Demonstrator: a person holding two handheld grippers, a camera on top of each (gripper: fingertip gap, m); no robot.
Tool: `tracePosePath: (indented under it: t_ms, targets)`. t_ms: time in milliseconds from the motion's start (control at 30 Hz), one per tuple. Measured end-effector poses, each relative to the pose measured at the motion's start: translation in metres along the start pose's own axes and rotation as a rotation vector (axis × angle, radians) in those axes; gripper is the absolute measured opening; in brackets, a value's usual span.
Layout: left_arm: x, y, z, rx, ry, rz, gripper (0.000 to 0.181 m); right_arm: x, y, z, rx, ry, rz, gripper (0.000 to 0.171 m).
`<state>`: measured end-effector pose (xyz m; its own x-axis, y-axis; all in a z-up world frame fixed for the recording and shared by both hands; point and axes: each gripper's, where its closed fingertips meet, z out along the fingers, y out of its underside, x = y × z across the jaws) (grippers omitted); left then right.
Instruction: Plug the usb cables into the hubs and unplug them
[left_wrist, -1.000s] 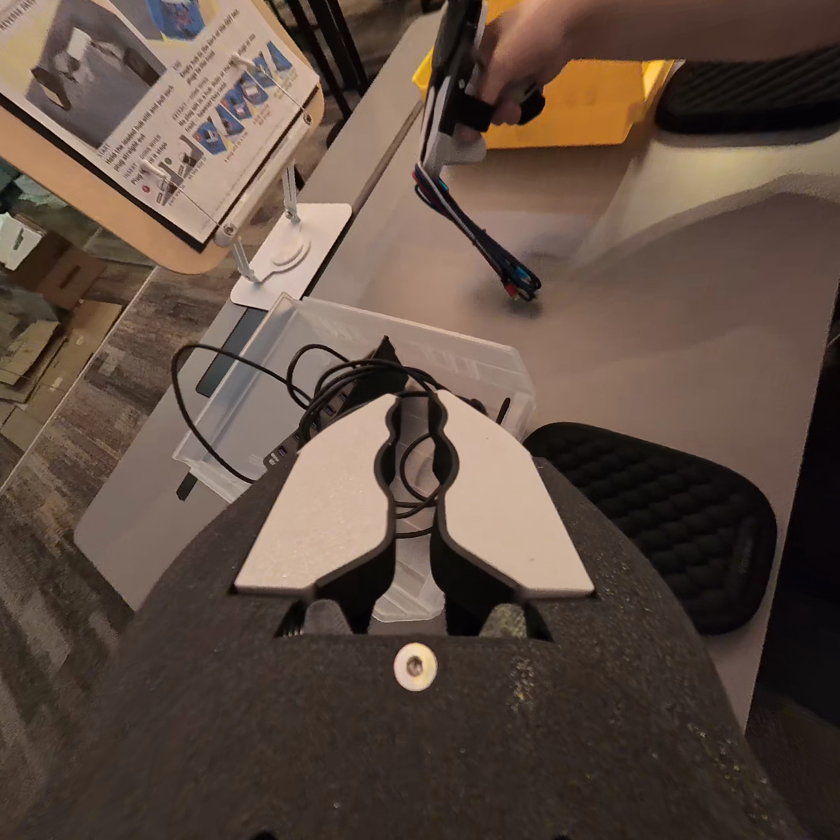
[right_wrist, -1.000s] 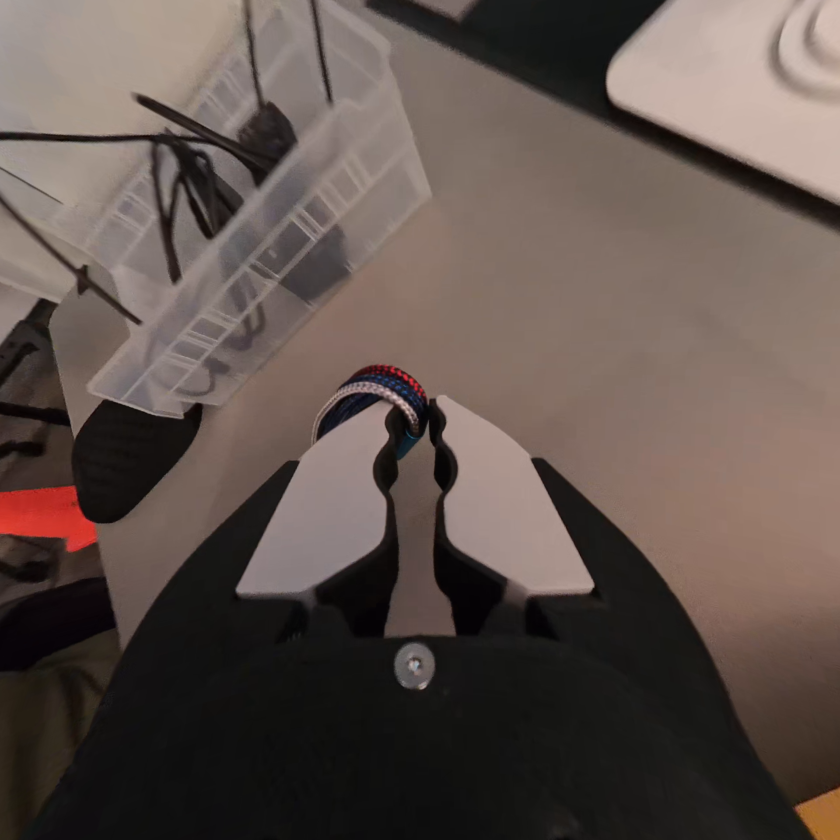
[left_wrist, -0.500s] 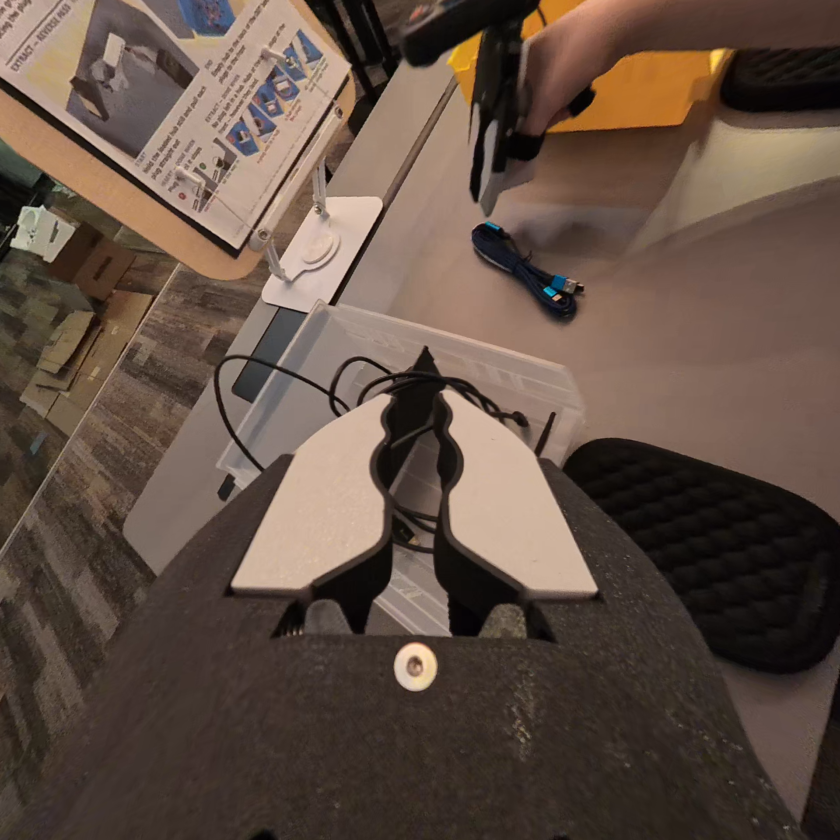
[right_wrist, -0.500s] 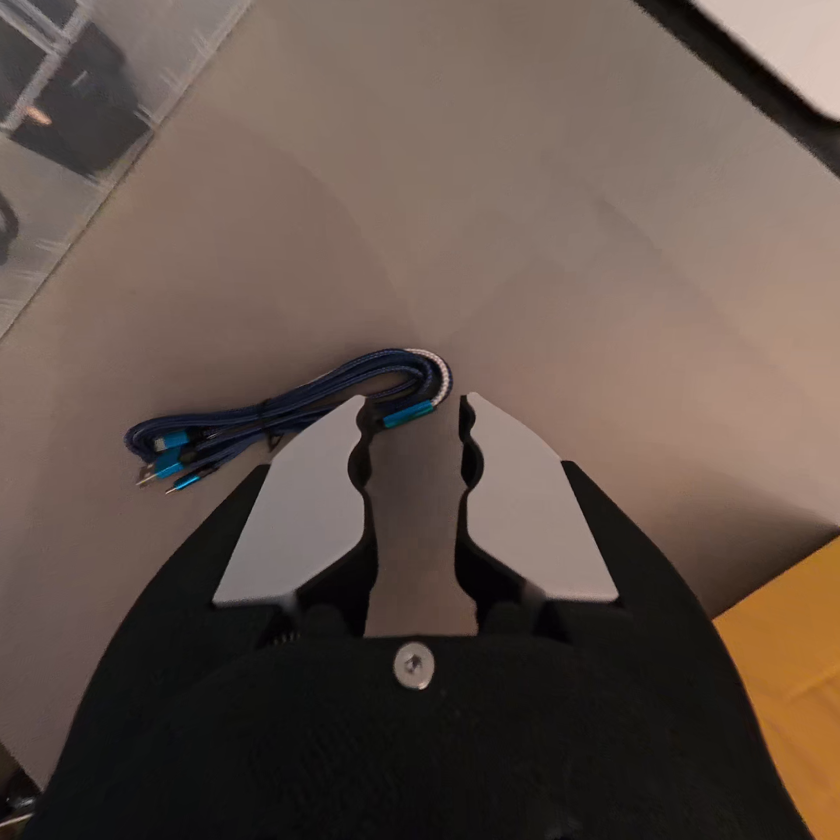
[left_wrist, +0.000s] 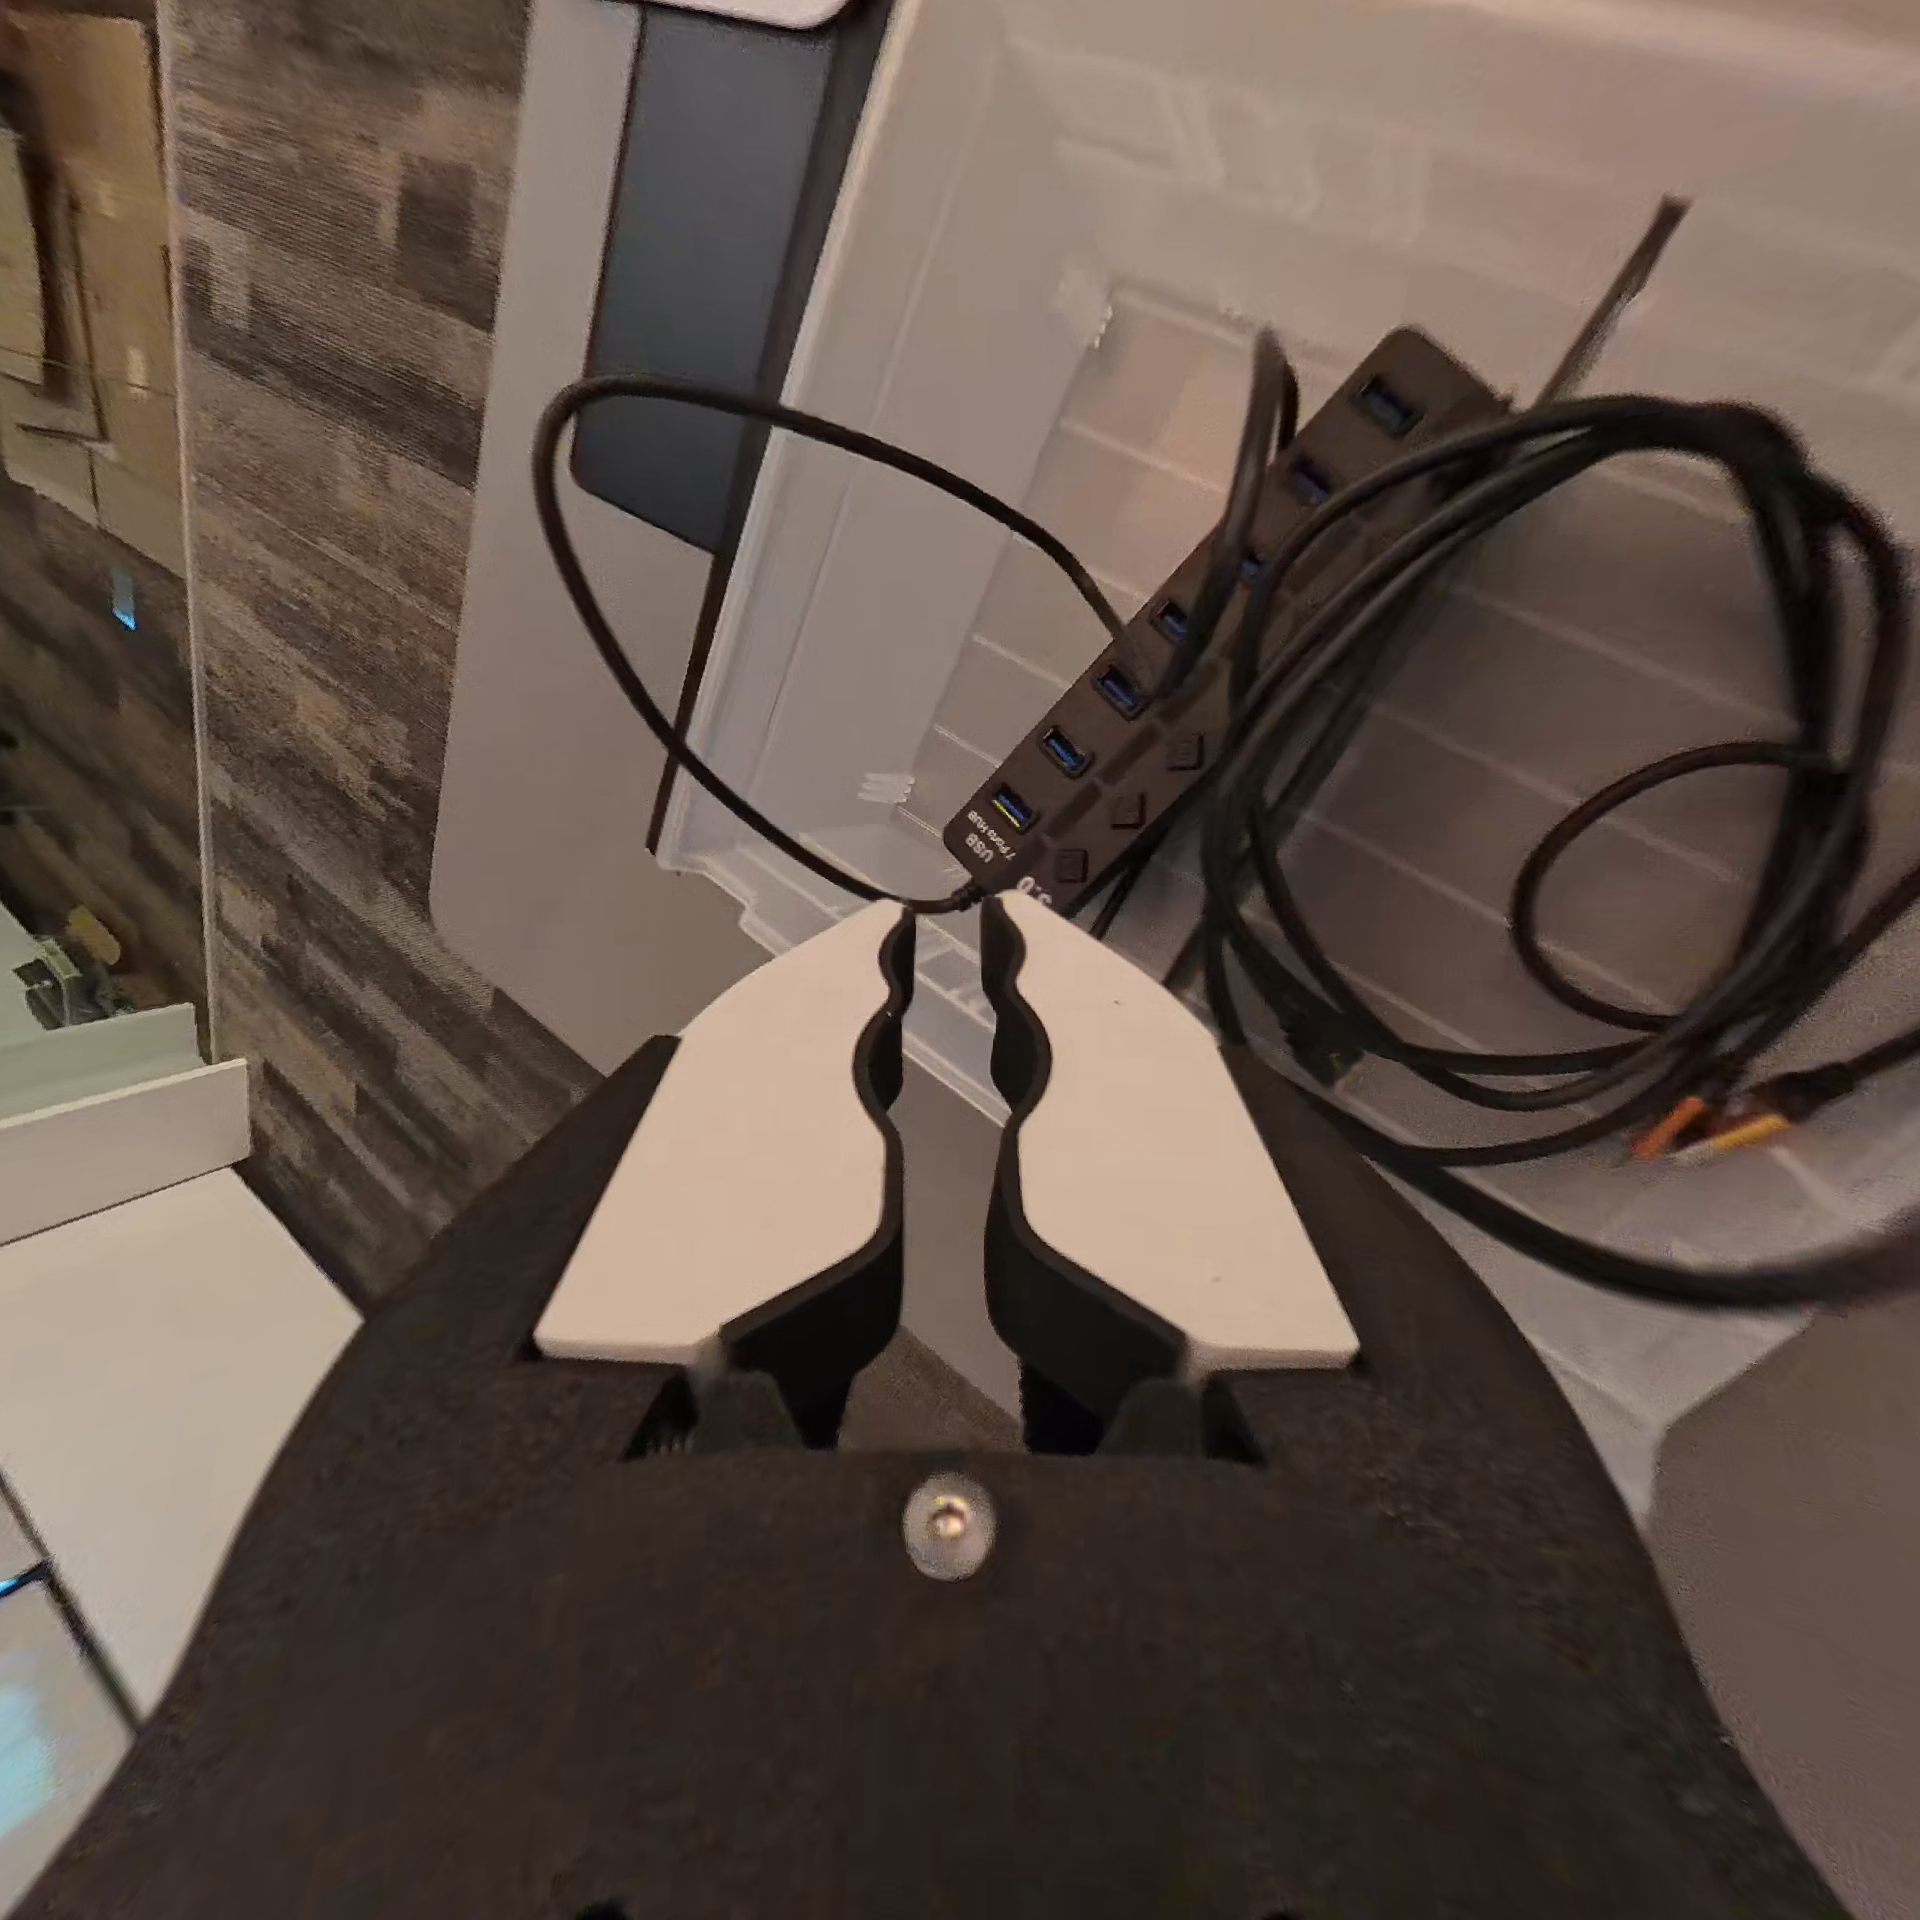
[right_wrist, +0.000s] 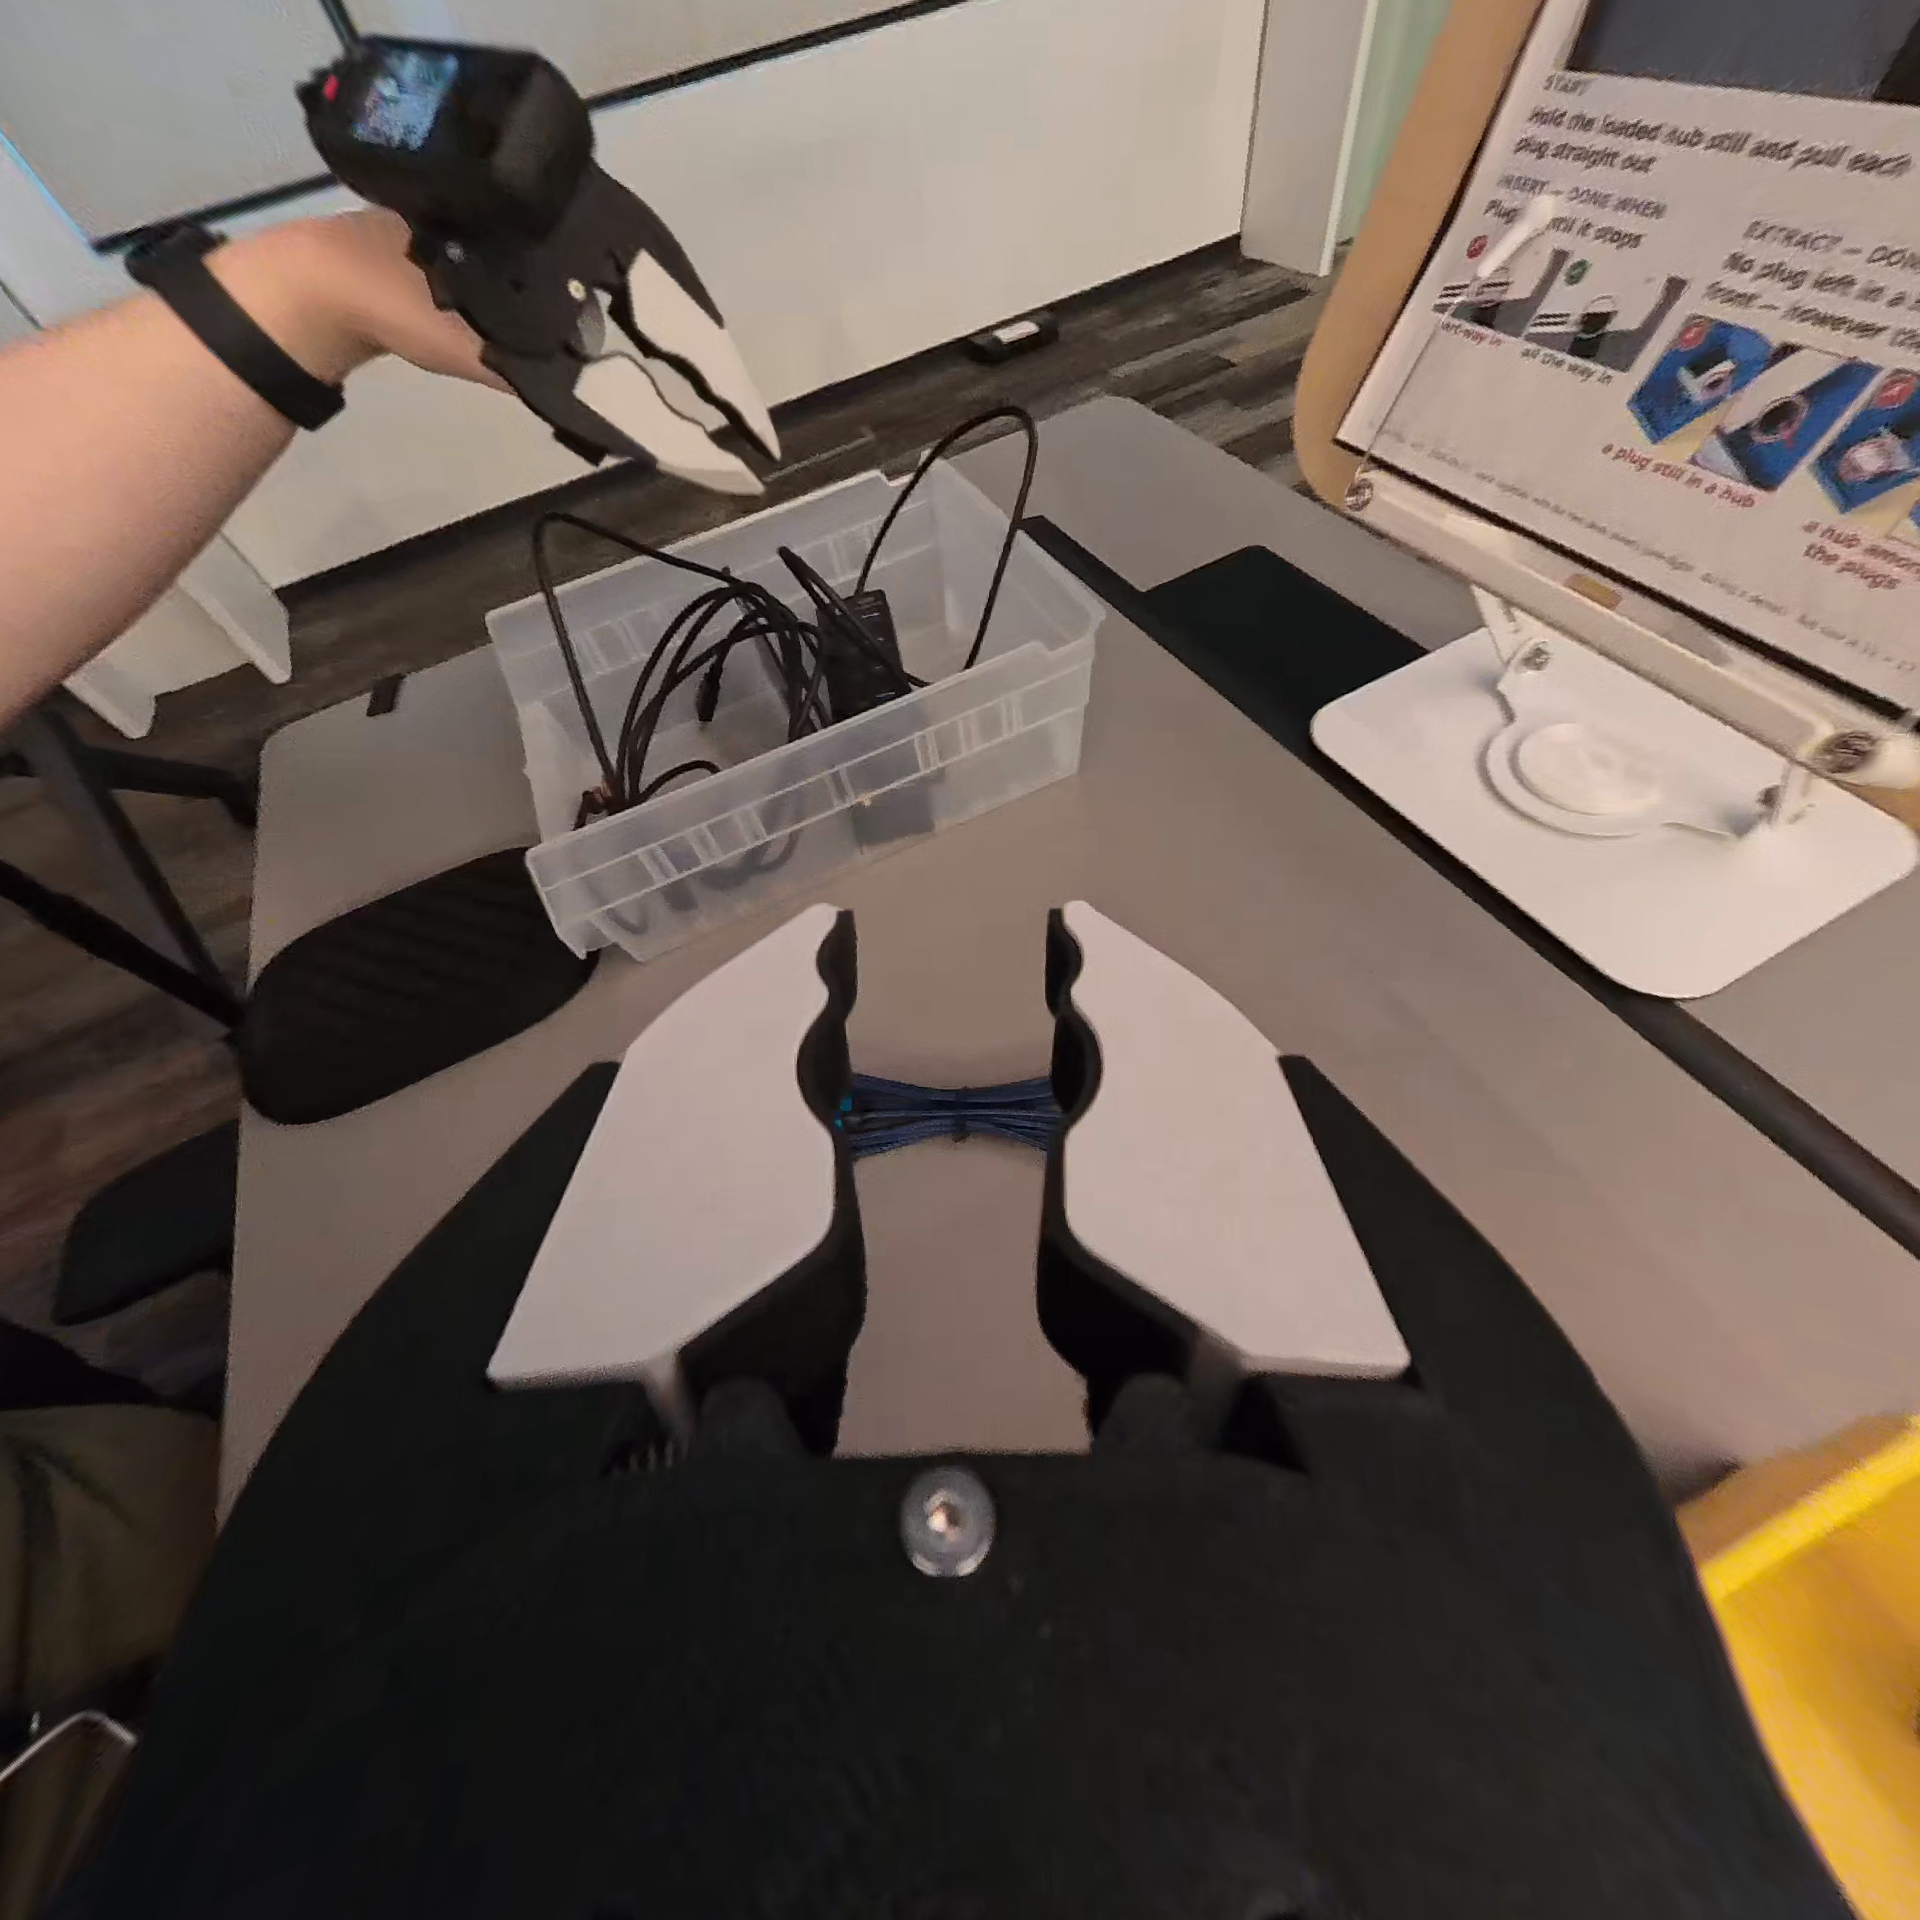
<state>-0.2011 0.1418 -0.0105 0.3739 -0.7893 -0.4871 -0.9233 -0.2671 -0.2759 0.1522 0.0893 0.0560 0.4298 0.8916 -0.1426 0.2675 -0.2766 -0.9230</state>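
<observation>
- Tongs first: our left tongs (left_wrist: 940, 920) hover above the clear plastic bin (right_wrist: 1049, 665) with a narrow gap between the tips, gripping nothing; our right tongs (right_wrist: 951, 925) are spread wide and empty above the grey table (right_wrist: 1299, 1091).
- We judge the task barely begun: the black multi-port USB hub (left_wrist: 1174, 665) lies in the bin among loose black cables (left_wrist: 1558, 727), its visible ports empty.
- Partly hidden between the right tongs, the blue braided cable bundle (right_wrist: 951, 1117) lies on the table; its plugs are hard to make out.
</observation>
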Motion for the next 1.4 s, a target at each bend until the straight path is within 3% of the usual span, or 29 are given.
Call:
tracePosePath:
  t_ms: [100,333,600,833,867,933,1033,1067,1200,1267,1400]
  targets:
    - [0.002,-0.007,0.023,-0.027,0.068,0.034,0.022,0.013,-0.005,-0.014,0.033,0.058,-0.020,0.036]
    - [0.008,-0.031,0.056,0.062,0.302,-0.117,0.035,0.032,-0.004,-0.024,0.028,0.107,-0.002,0.036]
    - [0.023,0.002,0.072,-0.101,0.382,0.022,0.030,0.042,0.011,-0.012,-0.048,0.140,-0.028,0.036]
    - [0.040,-0.033,0.058,0.096,0.468,-0.005,0.030,0.046,0.020,-0.001,-0.084,0.131,-0.015,0.036]
    - [0.039,-0.041,0.058,0.130,0.470,-0.019,0.029,0.046,0.022,0.001,-0.091,0.132,-0.016,0.036]
    - [0.035,-0.055,0.057,0.203,0.490,-0.059,0.004,0.046,0.024,0.002,-0.101,0.136,-0.023,0.036]
    - [0.041,-0.065,0.056,0.264,0.545,-0.077,0.007,0.048,0.025,0.002,-0.108,0.143,-0.027,0.036]
    - [0.042,-0.064,0.059,0.250,0.527,-0.058,0.023,0.050,0.026,0.002,-0.110,0.148,-0.025,0.036]
    - [0.036,-0.049,0.074,0.168,0.417,0.020,0.026,0.053,0.027,0.003,-0.108,0.150,-0.015,0.036]
    - [0.030,-0.028,0.081,0.053,0.375,0.086,0.026,0.054,0.029,0.004,-0.116,0.150,-0.015,0.036]
    - [0.032,-0.005,0.091,-0.158,0.418,0.152,0.052,0.056,0.036,0.009,-0.147,0.158,-0.018,0.036]
